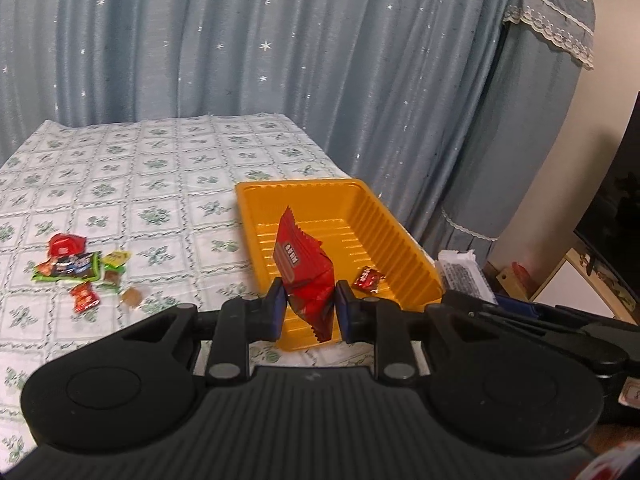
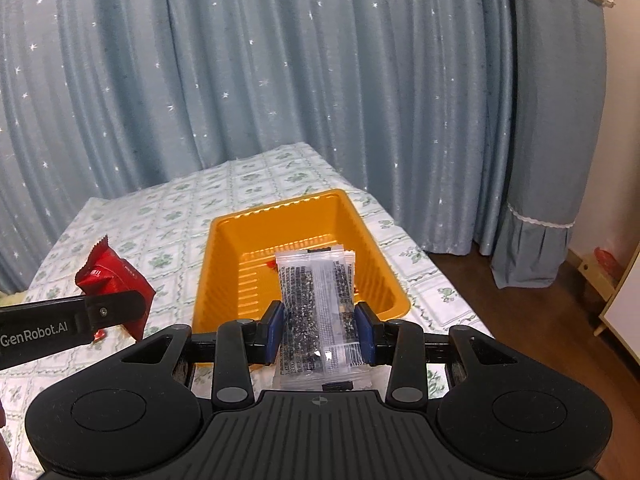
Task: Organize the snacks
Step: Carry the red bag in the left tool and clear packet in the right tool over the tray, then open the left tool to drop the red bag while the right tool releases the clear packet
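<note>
From the left wrist view, we have the left gripper [image 1: 310, 308] closed on a red snack packet [image 1: 304, 270], its blue pads pressing the wrapper from both sides. The packet stands up at the centre of the frame, in front of the orange tray [image 1: 384, 216], which sits on the patterned tablecloth [image 1: 140, 168] right of centre. We can see one small red candy [image 1: 368, 279] already lying on the tray floor, at its lower right. Much is still left: a loose pile of snacks [image 1: 80, 270] lies on the cloth at the left of the frame, well apart from the tray, with a green packet, several red wrappers and a small brown piece among them. At the right edge, part of the other gripper and its clear packet show beyond the tray.

From the right wrist view, we have the right gripper [image 2: 320, 330] clamped on a clear packet of dark seeds [image 2: 316, 300], held lengthwise at the lower centre, with its far end over the tray's [image 2: 248, 220] near part. The left gripper's finger reaches in from the lower left with the red packet [image 2: 114, 276], beside the tray and not over it.

We judge the task to be early: one candy is stowed, two packets are in our grip but not yet released, and the pile is unsorted.
</note>
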`<action>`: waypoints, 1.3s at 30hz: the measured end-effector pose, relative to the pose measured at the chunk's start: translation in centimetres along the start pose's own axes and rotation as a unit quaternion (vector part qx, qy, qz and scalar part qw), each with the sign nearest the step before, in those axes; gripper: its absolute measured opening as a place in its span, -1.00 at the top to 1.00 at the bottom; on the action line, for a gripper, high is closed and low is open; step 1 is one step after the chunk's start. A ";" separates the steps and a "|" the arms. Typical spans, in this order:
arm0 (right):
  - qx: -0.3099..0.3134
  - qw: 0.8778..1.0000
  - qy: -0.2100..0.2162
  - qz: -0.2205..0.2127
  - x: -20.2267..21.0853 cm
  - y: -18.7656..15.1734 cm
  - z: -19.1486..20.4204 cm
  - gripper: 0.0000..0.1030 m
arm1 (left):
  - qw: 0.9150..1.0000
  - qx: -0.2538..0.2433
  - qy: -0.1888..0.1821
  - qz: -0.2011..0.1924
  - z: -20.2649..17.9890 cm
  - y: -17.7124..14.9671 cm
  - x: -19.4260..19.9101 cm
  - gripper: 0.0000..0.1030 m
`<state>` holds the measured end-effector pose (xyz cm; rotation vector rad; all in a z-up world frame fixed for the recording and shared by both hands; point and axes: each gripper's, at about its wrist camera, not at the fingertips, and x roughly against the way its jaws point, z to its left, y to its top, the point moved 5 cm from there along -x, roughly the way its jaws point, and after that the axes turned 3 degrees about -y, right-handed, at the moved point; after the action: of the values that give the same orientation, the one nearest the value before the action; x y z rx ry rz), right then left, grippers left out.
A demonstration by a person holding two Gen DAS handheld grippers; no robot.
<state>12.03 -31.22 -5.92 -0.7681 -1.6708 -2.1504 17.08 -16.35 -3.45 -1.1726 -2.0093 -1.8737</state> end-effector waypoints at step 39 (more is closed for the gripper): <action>-0.016 1.000 -0.003 0.019 -8.1 2.8 -2.2 0.25 | 0.999 0.012 0.012 0.039 3.0 1.7 -8.8 0.18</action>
<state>19.62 -34.78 -8.82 -0.8081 -1.6148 -2.1568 25.30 -17.53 -7.94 -1.1982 -1.9380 -1.8142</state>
